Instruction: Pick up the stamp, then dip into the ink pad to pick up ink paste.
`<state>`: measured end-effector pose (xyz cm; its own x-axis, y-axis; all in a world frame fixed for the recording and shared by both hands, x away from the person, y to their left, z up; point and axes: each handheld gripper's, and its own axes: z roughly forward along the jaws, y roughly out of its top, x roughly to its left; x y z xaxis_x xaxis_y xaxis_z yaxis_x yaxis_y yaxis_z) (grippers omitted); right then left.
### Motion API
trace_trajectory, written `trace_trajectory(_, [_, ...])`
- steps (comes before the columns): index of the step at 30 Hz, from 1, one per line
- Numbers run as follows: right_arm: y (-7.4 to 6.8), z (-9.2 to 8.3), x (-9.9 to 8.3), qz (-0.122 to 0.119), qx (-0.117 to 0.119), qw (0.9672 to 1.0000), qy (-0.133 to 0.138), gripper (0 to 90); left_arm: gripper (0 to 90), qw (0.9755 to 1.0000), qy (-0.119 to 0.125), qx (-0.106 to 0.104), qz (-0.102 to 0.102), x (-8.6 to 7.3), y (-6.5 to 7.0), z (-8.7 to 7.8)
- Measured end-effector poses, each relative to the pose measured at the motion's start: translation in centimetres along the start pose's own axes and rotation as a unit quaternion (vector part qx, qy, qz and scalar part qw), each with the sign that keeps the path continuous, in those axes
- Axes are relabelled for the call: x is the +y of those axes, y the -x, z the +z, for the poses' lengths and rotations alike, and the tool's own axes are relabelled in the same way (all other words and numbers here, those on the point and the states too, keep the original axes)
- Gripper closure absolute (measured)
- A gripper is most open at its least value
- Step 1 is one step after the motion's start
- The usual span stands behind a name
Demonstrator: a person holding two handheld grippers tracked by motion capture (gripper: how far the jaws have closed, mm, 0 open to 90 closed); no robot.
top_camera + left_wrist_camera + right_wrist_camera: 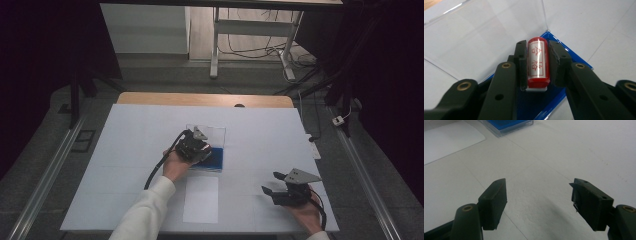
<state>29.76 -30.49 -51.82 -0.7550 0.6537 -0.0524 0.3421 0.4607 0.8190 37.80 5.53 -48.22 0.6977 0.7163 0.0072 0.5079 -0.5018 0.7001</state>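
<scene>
Your left gripper [537,66] is clamped on a red stamp [538,62], a short cylinder with a white label printed in red characters; the black pads press on both of its long sides. The stamp lies between the jaws over the blue pad [541,105] of an ink-pad case, and a white base edge shows under its near end. Whether that end touches the blue surface, you cannot tell from here. The case's clear lid [486,37] stands open behind the stamp, tilted back over the white table cover.

In the high view, your left gripper [196,147] sits over the ink-pad case [216,161] near the middle of the table [130,150], your hand [175,165] behind it and the black cable looping back toward your white sleeve. The clear lid [212,134] rises on the far side of the case.

Your right gripper [274,186] rests low over the table at the near right, well apart from the case. Its jaws stand wide with nothing between them; in the right gripper view [537,195] only bare white table cover shows in the gap.

A white sheet of paper [201,199] lies flat on the table just in front of the case, between your two forearms.
</scene>
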Motion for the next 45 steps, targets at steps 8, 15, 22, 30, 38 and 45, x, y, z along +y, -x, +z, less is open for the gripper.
trace_trajectory(8, [0.0,-0.1,0.0,-0.002,-0.002,1.0,0.0,28.4,70.3,0.9998,0.008,-0.015,0.007,0.0,-0.6,-1.7])
trace_trajectory(15, [0.0,-0.2,0.1,0.002,0.0,1.0,0.008,28.6,70.4,0.9993,0.017,-0.026,0.021,0.2,-0.7,-3.0])
trace_trajectory(22, [0.0,-0.4,0.1,-0.001,0.0,1.0,0.009,28.6,70.4,0.9986,0.011,-0.032,0.042,1.0,-0.6,-3.5])
trace_trajectory(30, [-0.2,-0.4,0.2,-0.003,0.003,0.9999,0.011,28.7,70.3,0.9986,-0.005,-0.032,0.042,1.1,-0.8,-2.8])
trace_trajectory(38, [-0.2,-0.4,0.1,-0.006,0.002,1.0,0.003,28.9,70.3,0.9983,-0.018,-0.034,0.044,1.0,-0.9,-1.8])
trace_trajectory(45, [-0.3,-0.3,0.1,-0.008,0.001,1.0,0.0,29.0,70.2,0.9983,-0.02,-0.036,0.041,0.9,-0.8,-1.5])
